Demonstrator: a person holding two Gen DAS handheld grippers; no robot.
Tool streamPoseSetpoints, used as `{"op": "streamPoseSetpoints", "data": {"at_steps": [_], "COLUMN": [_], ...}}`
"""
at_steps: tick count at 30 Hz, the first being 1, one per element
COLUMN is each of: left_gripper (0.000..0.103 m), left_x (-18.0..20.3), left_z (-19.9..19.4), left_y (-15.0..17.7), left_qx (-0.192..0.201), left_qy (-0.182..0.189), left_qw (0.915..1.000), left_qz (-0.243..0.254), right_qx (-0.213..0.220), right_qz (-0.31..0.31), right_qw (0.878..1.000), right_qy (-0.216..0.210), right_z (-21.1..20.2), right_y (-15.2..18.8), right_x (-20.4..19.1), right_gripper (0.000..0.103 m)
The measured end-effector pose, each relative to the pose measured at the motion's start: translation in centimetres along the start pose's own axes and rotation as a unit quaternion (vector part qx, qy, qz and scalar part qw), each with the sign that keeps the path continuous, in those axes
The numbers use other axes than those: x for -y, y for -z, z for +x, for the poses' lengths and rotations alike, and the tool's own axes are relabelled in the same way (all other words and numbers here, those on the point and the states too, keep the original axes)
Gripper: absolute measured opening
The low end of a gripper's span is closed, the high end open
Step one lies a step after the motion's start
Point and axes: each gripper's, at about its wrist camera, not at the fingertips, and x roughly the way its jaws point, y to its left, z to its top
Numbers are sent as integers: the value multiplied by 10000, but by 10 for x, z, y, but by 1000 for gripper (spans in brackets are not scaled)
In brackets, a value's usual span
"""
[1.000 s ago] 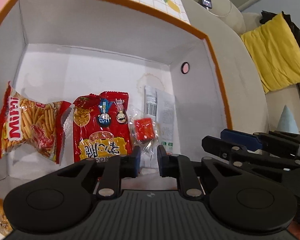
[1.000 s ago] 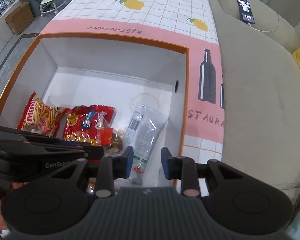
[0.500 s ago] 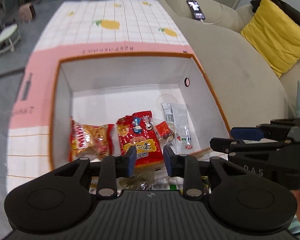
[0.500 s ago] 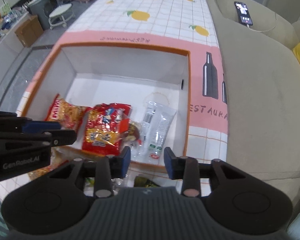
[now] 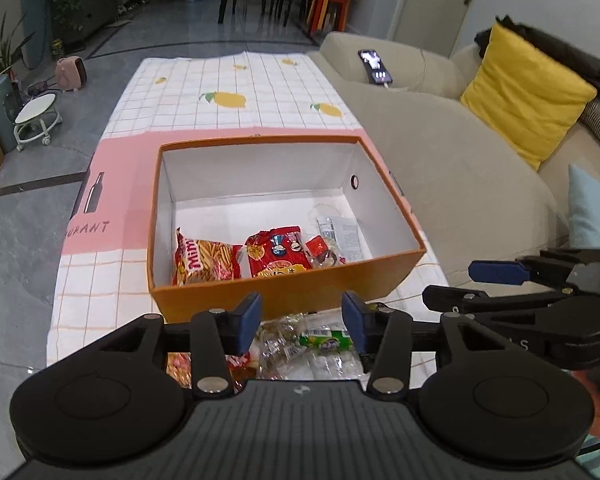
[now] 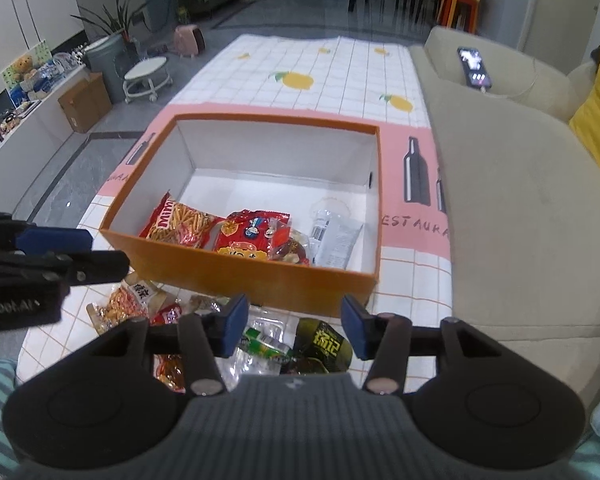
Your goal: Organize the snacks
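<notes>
Loose snack packets [image 6: 296,344] lie heaped on the worktop [image 6: 412,276], directly under and between the tips of both hand-held grippers. Just beyond them stands the orange box [image 6: 260,280], with four packets along its near wall. The left hand-held gripper [image 5: 300,322] and right hand-held gripper [image 6: 294,330] gape wide, empty. Best approach: lower onto one packet, pinching a sealed edge.

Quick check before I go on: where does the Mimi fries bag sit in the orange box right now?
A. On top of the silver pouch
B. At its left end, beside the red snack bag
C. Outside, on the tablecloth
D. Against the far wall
B: the Mimi fries bag lies at the left end of the orange box, next to the red snack bag; the silver pouch is further right.
</notes>
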Motion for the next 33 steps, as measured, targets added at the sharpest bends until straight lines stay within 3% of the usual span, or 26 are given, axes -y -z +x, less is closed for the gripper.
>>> {"op": "streamPoseSetpoints", "data": {"at_steps": [6, 12, 14, 22, 27, 33], "left_gripper": [59, 59, 59, 59, 59, 57], "left_x": [-11, -17, -22, -28, -30, -36], "left_z": [-12, -3, 3, 33, 57, 82], "left_y": [37, 71, 79, 100, 111, 122], "left_qx": [128, 115, 6, -253, -522, -946], "left_qy": [125, -109, -153, -118, -209, -75], "left_qw": [9985, 9969, 9943, 9877, 9862, 9803], "left_qz": [-516, -766, -1052, -1537, -1558, -1734], "right_qx": [561, 1061, 1154, 938, 744, 534], "right_qz": [294, 641, 644, 661, 600, 394], "right_qw": [9980, 9923, 9912, 9933, 9950, 9968], "right_qy": [-65, -9, 81, 170, 275, 446], "right_z": [-23, -27, -22, 14, 41, 68], "right_y": [44, 91, 105, 134, 142, 144], "right_x": [0, -7, -12, -15, -10, -6], "right_gripper": [53, 53, 53, 53, 53, 38]}}
